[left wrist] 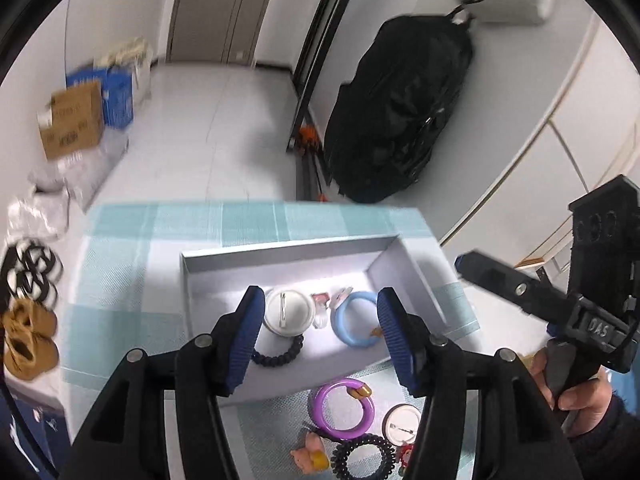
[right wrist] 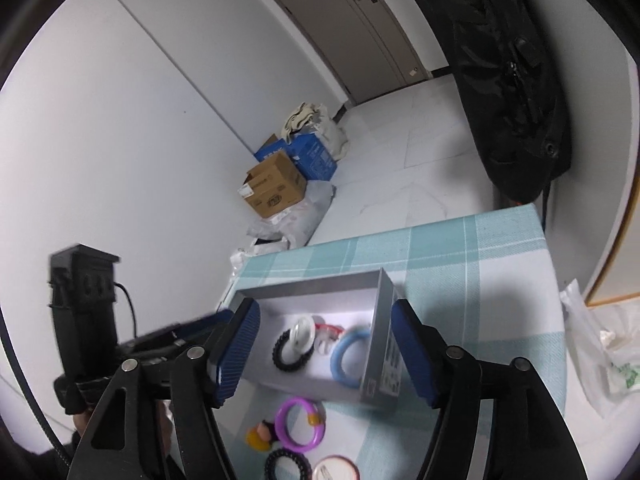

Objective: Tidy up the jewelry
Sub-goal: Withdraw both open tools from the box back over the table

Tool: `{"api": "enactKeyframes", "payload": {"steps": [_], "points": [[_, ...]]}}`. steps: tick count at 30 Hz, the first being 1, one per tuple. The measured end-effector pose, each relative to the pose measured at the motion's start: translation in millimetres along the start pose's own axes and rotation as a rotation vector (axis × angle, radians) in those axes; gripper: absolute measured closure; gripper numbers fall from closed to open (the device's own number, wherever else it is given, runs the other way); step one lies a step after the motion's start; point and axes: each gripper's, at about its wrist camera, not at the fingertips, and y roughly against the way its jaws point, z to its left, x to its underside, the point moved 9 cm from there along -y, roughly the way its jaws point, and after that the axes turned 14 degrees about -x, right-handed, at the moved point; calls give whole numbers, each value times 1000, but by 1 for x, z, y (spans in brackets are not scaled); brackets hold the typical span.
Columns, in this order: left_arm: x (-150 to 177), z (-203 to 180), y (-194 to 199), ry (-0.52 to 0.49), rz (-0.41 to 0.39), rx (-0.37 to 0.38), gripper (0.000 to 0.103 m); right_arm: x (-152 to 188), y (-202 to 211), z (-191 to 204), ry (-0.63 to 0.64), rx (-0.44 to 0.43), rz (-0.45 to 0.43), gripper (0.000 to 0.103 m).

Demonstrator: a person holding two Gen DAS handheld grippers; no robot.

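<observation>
- While both grippers hover above a table covered in a pale teal checked cloth (left wrist: 120,248), a shallow grey box (left wrist: 288,252) sits open on it, just beyond their fingertips.
- Left gripper (left wrist: 322,340): its two blue ribbed pads stand spread apart with nothing between them, seen above the near wall of the box.
- Right gripper (right wrist: 326,352): its blue pads are also spread wide and hold nothing; the box's right wall shows between them.
- Inside the box lie a white round pin badge (left wrist: 288,312), a dark beaded bracelet (left wrist: 280,356) partly under the badge, a light blue ring bracelet (left wrist: 354,320), and a small pink and white piece (left wrist: 324,304) between badge and blue ring, too small to identify.
- On the cloth outside the box, nearer the cameras, lie a purple ring bracelet (left wrist: 344,408) with a yellow clasp, a second round badge (left wrist: 402,418), a black coiled hair tie (left wrist: 362,456), and a small pink and yellow figure charm (left wrist: 308,456).
- In the left wrist view, a hand (left wrist: 576,396) at the right edge grips the handle of the other gripper.
- Beyond the table: a white tiled floor, a brown cardboard box (right wrist: 276,188) beside a blue box (right wrist: 312,156) at the wall, a large black bag (left wrist: 400,112), and a grey door (right wrist: 344,28).
- Slippers (left wrist: 28,312) sit on the floor at the left edge of the left wrist view.
</observation>
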Motion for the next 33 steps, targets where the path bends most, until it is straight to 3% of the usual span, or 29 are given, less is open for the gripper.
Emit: {"api": "enactKeyframes", "payload": {"steps": [4,8,18,28,33], "points": [[10,1,13,-11,-42,-80,34,10,10,9,44,28,-2,26],[23,5,19,12,-41,-129,33,24,14,13,83,70,24,24],[48,0,45,7,-94,-215,32,67,29,26,82,59,72,24],[87,2,55,88,-31,-238,32,115,41,13,64,130,171,24],[110,8,50,124,42,-246,32,140,32,12,78,140,261,24]]}}
